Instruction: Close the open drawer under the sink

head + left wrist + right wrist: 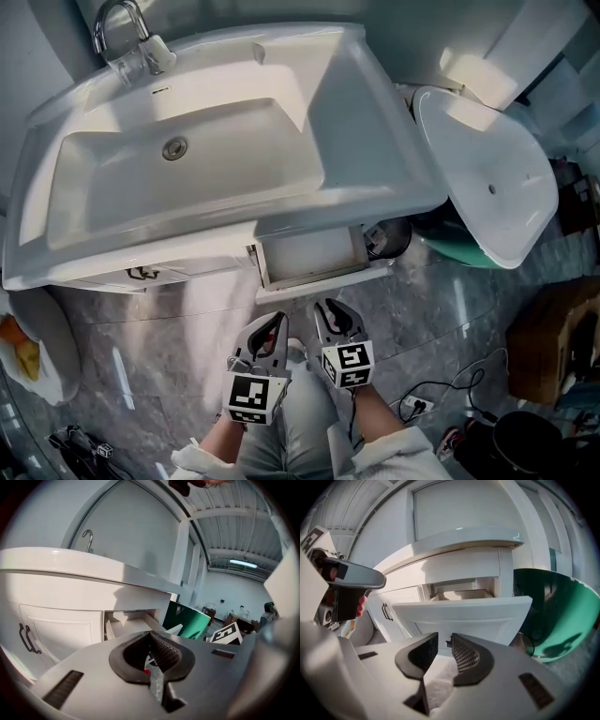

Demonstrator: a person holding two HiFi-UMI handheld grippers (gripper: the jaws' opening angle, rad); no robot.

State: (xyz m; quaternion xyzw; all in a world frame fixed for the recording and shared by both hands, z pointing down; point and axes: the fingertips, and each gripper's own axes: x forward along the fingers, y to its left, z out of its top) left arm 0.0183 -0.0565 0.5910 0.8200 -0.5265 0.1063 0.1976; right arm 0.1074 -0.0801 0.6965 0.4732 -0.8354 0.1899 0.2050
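Head view shows the drawer pulled out below the right end of the sink, beside a shut cabinet door. Left gripper hangs just before it, fingers together, empty. Right gripper faces the drawer front without touching it, fingers partly apart, nothing between them

The open drawer juts out beneath the sink rim, which overhangs it. Bare floor lies free before the drawer front. At right, a green tub and a leaning white basin narrow the side approach.
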